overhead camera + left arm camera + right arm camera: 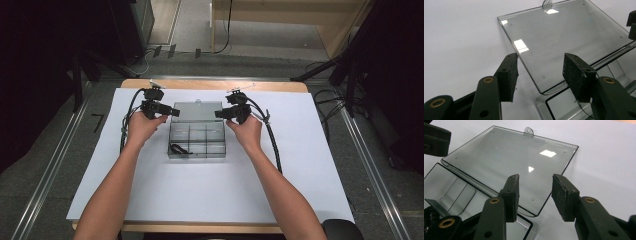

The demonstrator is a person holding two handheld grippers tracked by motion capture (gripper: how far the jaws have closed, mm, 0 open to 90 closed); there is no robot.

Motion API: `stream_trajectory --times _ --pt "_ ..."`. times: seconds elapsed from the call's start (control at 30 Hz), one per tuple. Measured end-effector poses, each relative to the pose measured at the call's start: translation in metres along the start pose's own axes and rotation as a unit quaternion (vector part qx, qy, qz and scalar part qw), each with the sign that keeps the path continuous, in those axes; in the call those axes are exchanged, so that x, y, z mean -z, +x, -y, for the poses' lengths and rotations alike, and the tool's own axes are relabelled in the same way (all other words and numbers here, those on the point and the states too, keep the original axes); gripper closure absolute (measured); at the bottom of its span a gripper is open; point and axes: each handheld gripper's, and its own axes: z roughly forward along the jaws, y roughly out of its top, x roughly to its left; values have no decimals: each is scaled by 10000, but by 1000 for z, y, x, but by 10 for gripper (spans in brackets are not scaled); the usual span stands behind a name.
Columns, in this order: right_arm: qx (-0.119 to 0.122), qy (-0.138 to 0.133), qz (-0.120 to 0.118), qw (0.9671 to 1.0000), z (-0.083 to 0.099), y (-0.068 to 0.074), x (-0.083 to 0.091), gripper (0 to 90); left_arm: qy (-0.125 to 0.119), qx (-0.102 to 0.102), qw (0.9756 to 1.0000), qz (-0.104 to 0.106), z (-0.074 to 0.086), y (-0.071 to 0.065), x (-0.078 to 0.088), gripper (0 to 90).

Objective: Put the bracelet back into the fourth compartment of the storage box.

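Observation:
A clear plastic compartment box (196,137) lies on the white sheet, its lid (197,111) swung open and lying flat behind it. A small black item (178,148) sits in the front left compartment. My left gripper (171,111) is at the lid's left edge, open; in the left gripper view the gripper (540,66) has the lid's (564,32) near corner below the gap between its jaws. My right gripper (219,113) is at the lid's right edge, also open; in the right gripper view the gripper (536,187) has the lid's (506,160) corner under the gap between its jaws. Neither gripper's pads press on the lid.
A white sheet (300,165) covers the wooden table (280,86). Gripper cables (274,145) trail beside each hand. Dark stands and floor cables (350,70) surround the table. The lid's small hanging tab (529,131) points away from me.

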Motion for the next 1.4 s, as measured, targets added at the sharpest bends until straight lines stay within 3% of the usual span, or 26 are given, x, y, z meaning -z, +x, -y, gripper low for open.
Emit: stream_trajectory --times 0.3,0.43,0.87,0.97,1.17,1.4 --pt "-486 -78 84 9988 4 0 -7 593 20 66 10000 -1 -1 -1 -7 461" --pt "-588 -142 164 9980 7 -1 -11 593 67 71 9999 -31 0 0 -9 457" --pt "-1094 -438 163 9929 15 -3 -20 586 100 136 9998 -54 0 0 -17 447" --pt "-1163 -468 168 9920 15 -4 -21 583 143 41 9998 -148 0 -1 -18 445" --pt "-1373 -594 204 9885 17 -2 -25 564 141 77 9998 -104 0 0 -19 441" --pt "-1477 -670 117 9867 19 -4 -29 537 137 127 9998 -42 0 0 -21 434"
